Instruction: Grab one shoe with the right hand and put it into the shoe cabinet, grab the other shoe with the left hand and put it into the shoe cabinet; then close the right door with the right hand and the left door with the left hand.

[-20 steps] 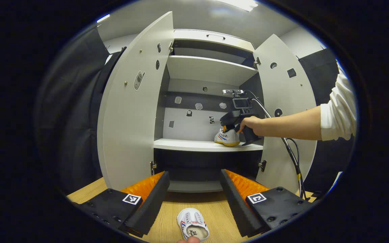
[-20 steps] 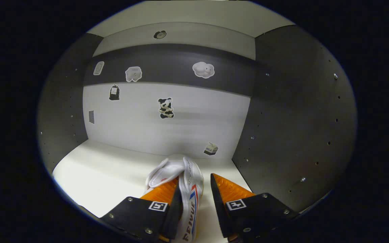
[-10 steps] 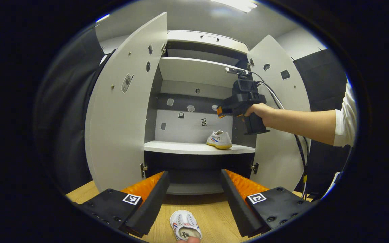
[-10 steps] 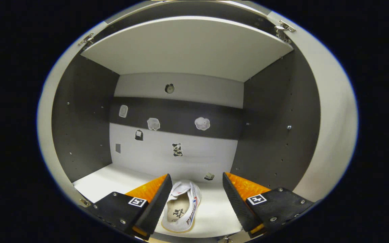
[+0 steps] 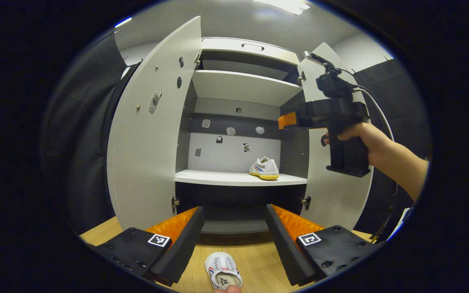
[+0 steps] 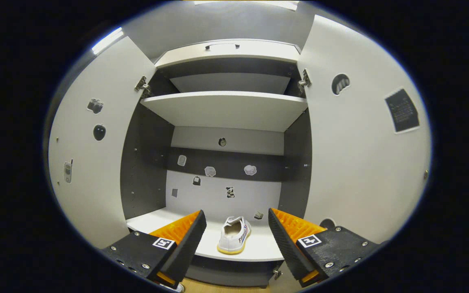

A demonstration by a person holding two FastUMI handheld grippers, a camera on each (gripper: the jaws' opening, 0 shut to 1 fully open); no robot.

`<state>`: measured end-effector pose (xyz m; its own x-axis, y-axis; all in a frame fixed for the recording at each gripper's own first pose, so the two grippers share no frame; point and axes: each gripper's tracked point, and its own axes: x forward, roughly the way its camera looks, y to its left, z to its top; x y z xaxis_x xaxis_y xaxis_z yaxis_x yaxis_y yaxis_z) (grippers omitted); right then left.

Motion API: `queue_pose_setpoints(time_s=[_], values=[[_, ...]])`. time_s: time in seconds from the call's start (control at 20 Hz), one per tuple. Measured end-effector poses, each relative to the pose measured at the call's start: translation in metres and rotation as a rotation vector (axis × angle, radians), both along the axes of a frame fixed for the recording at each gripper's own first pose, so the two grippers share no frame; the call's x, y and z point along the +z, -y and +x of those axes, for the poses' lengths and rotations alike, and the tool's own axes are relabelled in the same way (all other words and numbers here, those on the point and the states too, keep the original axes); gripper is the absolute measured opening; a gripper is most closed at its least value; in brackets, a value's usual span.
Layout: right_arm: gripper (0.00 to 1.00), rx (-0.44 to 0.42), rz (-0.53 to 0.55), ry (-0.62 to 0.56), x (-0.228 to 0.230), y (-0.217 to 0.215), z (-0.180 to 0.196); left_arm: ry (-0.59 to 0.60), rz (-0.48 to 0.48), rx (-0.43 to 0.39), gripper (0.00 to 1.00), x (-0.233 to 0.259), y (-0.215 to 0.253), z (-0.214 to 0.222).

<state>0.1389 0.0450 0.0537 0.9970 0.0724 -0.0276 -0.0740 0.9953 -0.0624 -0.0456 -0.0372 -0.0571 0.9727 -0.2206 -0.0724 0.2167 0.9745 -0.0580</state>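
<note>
Now the right gripper [image 6: 236, 228] has let go and drawn back, jaws spread, leaving the first sneaker [image 5: 264, 168] on the cabinet shelf [image 5: 218, 177]. The left gripper [image 5: 234, 228] (also open) hovers above the second sneaker [image 5: 223, 276] on the wooden table [image 5: 255, 260], next to grasp.

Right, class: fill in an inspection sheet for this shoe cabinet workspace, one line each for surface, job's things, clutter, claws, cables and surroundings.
Surface: wooden table, cabinet standing on it.
Job's things: one white shoe on the shoe cabinet's shelf, right side; second shoe on the table; left door and right door both open.
Clutter: nothing seen.
Claws: left claw open above the second shoe; right claw open, outside the cabinet.
Cables: one running from the right claw.
Surroundings: stickers on the cabinet's back wall and doors.
</note>
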Motion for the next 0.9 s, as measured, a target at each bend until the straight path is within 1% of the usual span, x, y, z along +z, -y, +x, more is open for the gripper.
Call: queue_pose_setpoints(time_s=[0.15,0.25,0.3,0.4,0.55,0.65,0.75,0.85,0.9], values=[[0.94,0.007,0.008,0.021,-0.026,0.001,-0.05,0.003,0.016,0.014,0.98,0.001,-0.006,0.0],[0.94,-0.001,-0.014,0.015,-0.045,0.005,-0.08,-0.009,0.023,0.019,0.99,-0.003,-0.007,-0.001],[0.94,-0.018,-0.017,0.001,-0.056,0.01,-0.095,-0.014,0.025,0.023,0.98,-0.006,-0.007,-0.002],[0.94,-0.035,0.02,-0.037,-0.076,0.016,-0.125,-0.024,0.033,0.03,0.98,-0.008,-0.007,-0.002],[0.94,-0.069,0.037,-0.045,-0.087,0.037,-0.149,-0.04,0.05,0.038,0.98,-0.01,-0.009,-0.002],[0.94,-0.088,0.031,-0.026,-0.085,0.049,-0.155,-0.058,0.039,0.049,0.99,-0.008,-0.012,0.003],[0.94,-0.11,0.021,-0.014,-0.084,0.06,-0.161,-0.14,0.048,0.017,0.98,-0.032,-0.009,0.006],[0.94,-0.123,0.029,-0.019,-0.086,0.066,-0.164,-0.258,0.072,-0.004,0.99,-0.075,-0.012,0.007],[0.94,-0.125,0.042,-0.017,-0.085,0.067,-0.166,-0.327,0.073,-0.02,0.98,-0.099,-0.012,0.005]])
